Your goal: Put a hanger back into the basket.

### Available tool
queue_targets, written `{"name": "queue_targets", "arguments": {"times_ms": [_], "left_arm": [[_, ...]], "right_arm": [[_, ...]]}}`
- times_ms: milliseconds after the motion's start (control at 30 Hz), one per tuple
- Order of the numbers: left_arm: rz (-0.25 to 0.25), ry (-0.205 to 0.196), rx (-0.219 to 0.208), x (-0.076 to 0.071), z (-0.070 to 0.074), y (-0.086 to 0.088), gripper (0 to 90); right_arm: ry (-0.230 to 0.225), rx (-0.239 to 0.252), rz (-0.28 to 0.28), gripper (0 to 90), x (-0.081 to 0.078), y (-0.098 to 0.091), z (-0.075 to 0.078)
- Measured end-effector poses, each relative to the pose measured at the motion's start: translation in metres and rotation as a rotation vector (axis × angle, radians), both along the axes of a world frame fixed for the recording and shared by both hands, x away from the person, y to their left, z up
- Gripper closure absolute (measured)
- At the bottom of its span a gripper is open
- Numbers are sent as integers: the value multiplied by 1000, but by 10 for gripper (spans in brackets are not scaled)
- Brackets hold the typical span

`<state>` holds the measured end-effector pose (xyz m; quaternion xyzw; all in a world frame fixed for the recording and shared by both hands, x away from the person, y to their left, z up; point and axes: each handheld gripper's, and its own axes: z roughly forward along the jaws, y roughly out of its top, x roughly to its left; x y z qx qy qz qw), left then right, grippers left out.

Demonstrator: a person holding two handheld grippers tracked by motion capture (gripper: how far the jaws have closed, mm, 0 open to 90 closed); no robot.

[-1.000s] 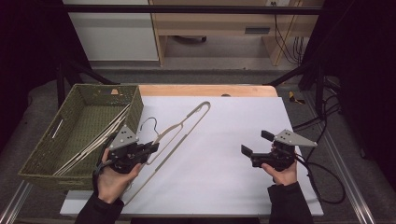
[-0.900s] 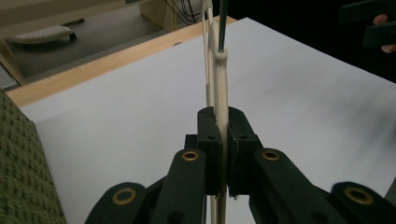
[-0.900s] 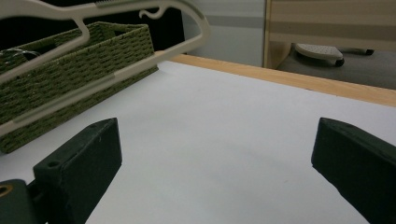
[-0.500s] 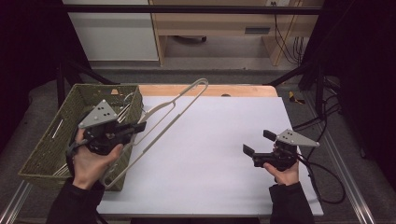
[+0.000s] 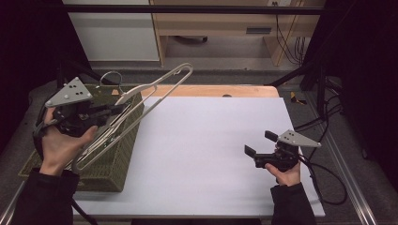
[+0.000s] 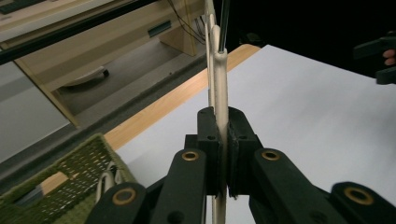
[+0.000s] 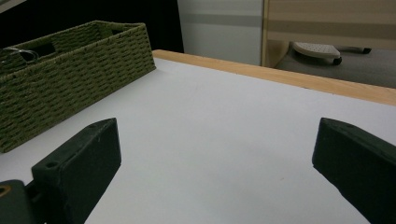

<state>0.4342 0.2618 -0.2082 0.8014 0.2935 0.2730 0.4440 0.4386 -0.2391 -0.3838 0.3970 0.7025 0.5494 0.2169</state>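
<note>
Hanger held above basket

Left hand-held gripper (image 5: 111, 111) pinches a cream plastic clothes hanger (image 5: 155, 86) tilted in the air over the olive woven basket (image 5: 123, 150), which seems to hold more hangers. Right hand-held gripper (image 5: 259, 143) rests low over the white bench (image 5: 211, 140), jaws spread and empty, well apart from the basket.

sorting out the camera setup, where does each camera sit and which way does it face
High view: above the person's side, looking forward and down on the white table; both forearms show, the left gripper holding a hanger over the green basket.
Left gripper view: rides the left gripper, looking along its jaws shut on the hanger.
Right gripper view: rides the right gripper, jaws open, low over the table.
Shared: the right gripper view and high view both show the basket.
</note>
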Motion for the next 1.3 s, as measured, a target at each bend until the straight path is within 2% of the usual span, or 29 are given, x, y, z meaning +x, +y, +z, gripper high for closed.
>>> {"name": "queue_targets", "arguments": {"times_ms": [233,533,733,833,1133,1300], "left_arm": [[20,1,28,12,-3,26,861],[53,1,35,29,-19,59,861],[89,3,66,39,-27,81,861],[107,5,65,43,-32,91,861],[134,14,102,47,-47,110,861],[170,21,116,50,-55,120,861]], "right_arm": [[3,-3,-1,15,1,1,-1],[7,-8,9,9,1,1,-2],[10,-17,14,8,1,1,-2],[12,-13,12,8,1,2,-2],[11,-19,13,8,2,3,-3],[21,-15,20,8,1,4,-4]]}}
